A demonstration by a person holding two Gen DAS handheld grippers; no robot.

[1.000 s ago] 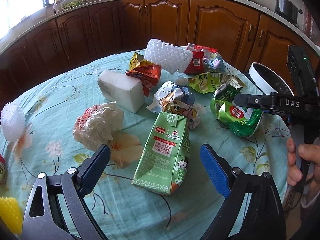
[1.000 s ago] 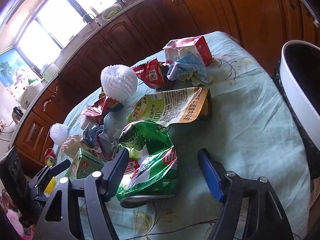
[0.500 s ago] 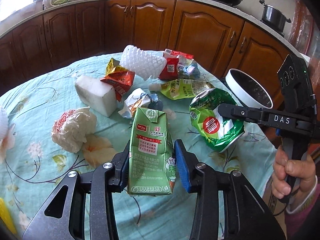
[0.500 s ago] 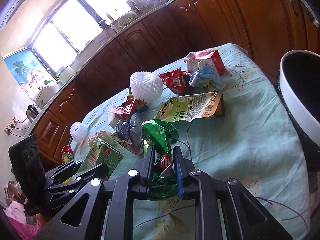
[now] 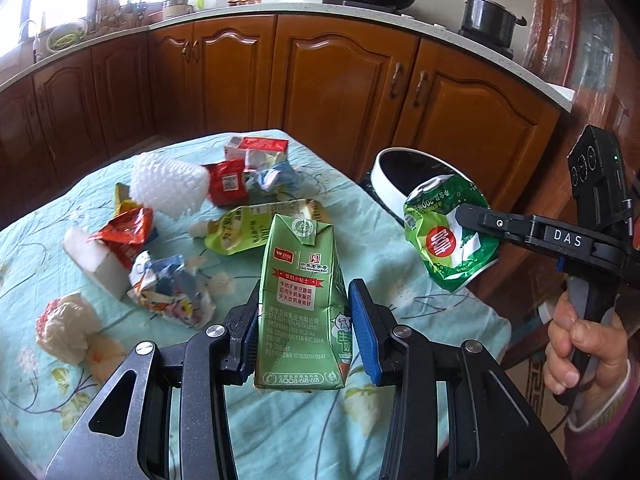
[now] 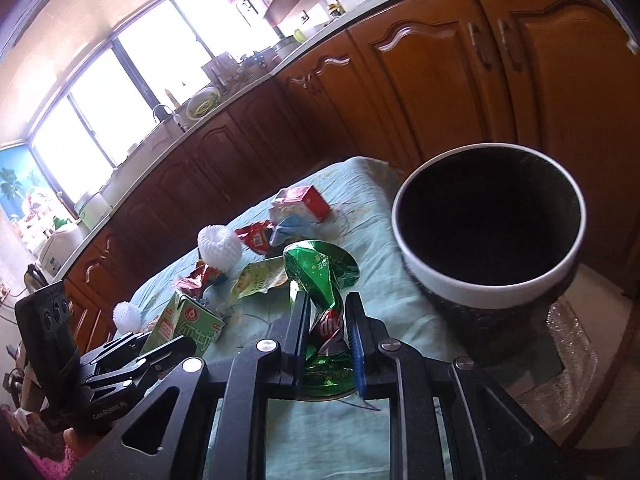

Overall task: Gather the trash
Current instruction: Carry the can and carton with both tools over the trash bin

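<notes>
Clamping the green milk carton (image 5: 302, 304) in the left gripper (image 5: 304, 320) and the crumpled green bag (image 6: 324, 300) in the right gripper (image 6: 326, 336), both lifted, the bin (image 6: 488, 280) just ahead-right, wrappers left on the table (image 5: 280, 432) behind.

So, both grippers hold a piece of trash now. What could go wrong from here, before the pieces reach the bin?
1. The right gripper pinches only a thin fold of the crumpled green chip bag; the slippery foil may slide out short of the bin.
2. The left gripper squeezes the green milk carton, so any leftover liquid might drip on the tablecloth.
3. Both grippers head for one bin and could collide.
</notes>
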